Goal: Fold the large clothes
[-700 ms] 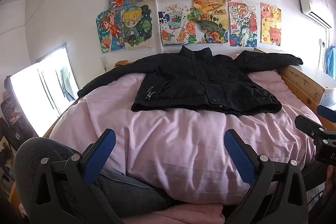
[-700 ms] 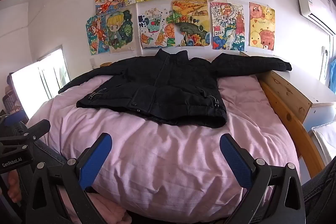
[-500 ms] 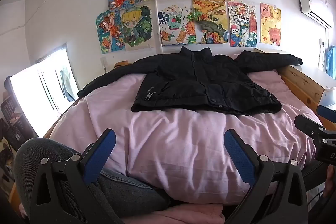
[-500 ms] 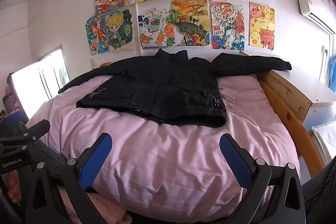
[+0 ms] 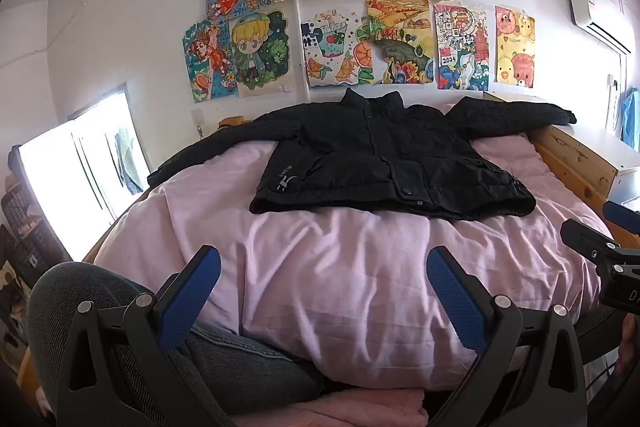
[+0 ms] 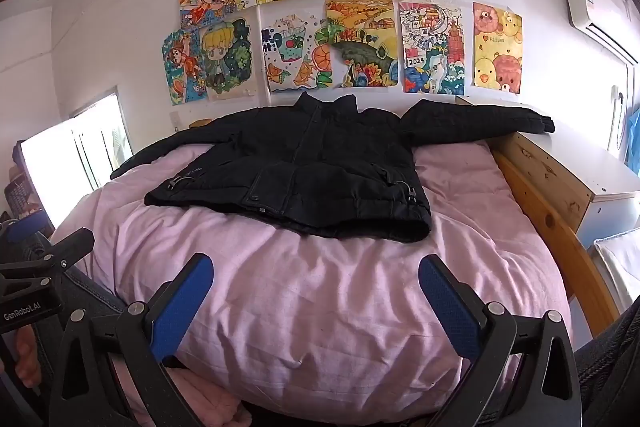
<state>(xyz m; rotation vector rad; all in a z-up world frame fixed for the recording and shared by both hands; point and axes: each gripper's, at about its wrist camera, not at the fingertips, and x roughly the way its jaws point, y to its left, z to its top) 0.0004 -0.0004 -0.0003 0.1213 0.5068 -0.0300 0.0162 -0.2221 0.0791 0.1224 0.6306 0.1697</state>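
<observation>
Left wrist view is showing both claws, left gripper (image 5: 322, 285) and right gripper (image 6: 314, 291), gaping empty; the padded black jacket (image 5: 384, 163) is looking bulky, soft; I'd be pinching its far cuffs.

Left hand-held gripper (image 5: 323, 287): jaws spread wide, blue pads (image 5: 188, 297) facing each other, nothing between them, held low and level, pointing forward. Right hand-held gripper (image 6: 316, 293): same, wide apart, blue pads (image 6: 450, 307) bare, nothing held. The two sit side by side, near each other. Denim-clad knee (image 5: 80, 299) below left one.
</observation>
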